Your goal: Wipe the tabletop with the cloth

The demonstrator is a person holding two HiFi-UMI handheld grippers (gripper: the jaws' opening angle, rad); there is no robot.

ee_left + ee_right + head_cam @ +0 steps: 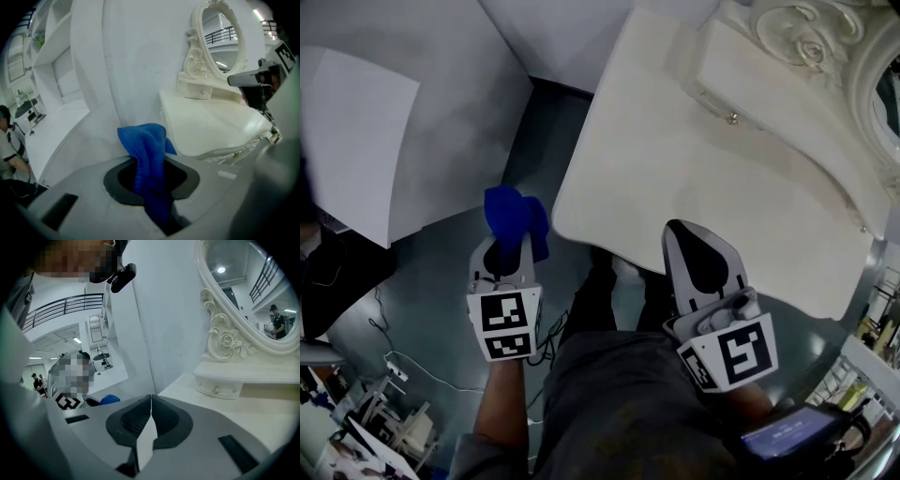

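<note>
A blue cloth (514, 217) hangs bunched from my left gripper (508, 242), which is shut on it. That gripper is left of the white tabletop (703, 169), over the grey floor and apart from the table's edge. In the left gripper view the cloth (147, 154) sticks up between the jaws of the left gripper (149, 171), with the tabletop (211, 122) ahead to the right. My right gripper (675, 228) is shut with nothing in it, its tip over the table's near edge. In the right gripper view the right gripper (151, 397) shows its jaws meeting, the cloth (110, 399) beyond at the left.
An ornate white mirror (825, 47) and a small drawer shelf (218, 387) stand at the back of the table. White wall panels (384, 122) rise at the left. Cables (403, 366) lie on the floor. The person's legs (609, 403) are just below the table's edge.
</note>
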